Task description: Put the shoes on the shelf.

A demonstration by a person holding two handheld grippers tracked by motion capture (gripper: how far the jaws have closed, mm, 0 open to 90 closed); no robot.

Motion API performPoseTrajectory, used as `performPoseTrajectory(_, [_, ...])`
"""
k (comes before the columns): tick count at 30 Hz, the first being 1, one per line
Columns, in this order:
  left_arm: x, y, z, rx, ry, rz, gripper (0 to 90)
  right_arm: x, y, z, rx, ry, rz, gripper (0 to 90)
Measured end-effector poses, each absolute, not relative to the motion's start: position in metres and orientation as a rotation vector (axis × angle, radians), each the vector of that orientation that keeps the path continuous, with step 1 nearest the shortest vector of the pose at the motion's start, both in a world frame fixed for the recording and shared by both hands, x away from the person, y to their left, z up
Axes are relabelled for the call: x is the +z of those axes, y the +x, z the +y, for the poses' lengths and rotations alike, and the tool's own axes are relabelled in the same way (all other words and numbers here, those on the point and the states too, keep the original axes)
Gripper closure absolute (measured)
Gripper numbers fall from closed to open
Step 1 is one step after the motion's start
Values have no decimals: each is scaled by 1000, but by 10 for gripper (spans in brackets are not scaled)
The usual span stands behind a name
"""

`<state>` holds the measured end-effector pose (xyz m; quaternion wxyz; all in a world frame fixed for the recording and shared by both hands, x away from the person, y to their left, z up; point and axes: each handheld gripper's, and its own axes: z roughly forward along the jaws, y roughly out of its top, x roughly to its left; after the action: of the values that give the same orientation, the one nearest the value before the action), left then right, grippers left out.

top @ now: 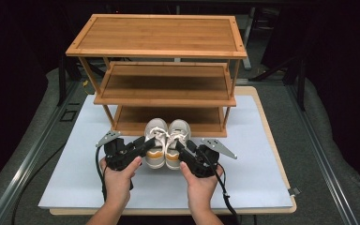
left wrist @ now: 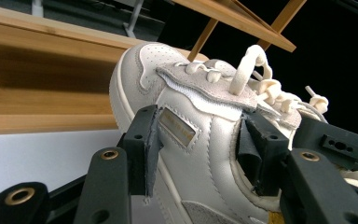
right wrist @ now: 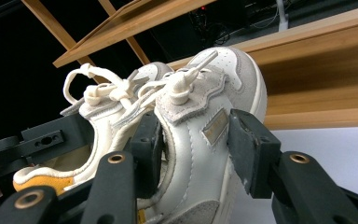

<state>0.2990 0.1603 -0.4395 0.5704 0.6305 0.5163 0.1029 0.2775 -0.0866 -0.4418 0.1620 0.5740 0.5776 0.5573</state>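
Two forearms come in from the near edge of the bench, and each hand carries a hand-held gripper. Just beyond the hands a pair of cream sneakers with yellow heels stands side by side on the white mat, toes pointing to the wooden shoe rack.

On the person's left, the left hand-held gripper has its jaws set wide around the outer wall of the left sneaker. In the left gripper view one pad lies on the outside leather by the small label, and the other sits inside the collar, so the wall seems to be clamped. The right hand-held gripper does the same on the right sneaker: in the right gripper view one pad is on the outside and the other is inside the shoe's opening.

Behind the shoes the rack has three shelves, and all that I can see of them is bare. The toes are just in front of the lowest shelf.

I judge that the gripping step is done, or nearly so. Lifting the pair and setting it on a shelf is not yet done; the soles look to be on the mat.
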Motion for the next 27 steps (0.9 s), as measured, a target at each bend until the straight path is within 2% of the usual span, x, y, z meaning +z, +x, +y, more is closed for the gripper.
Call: performPoseTrajectory(27, [-393,304,165,258,1475,1184,519,-399,280,-82,1594,1601,1638,556])
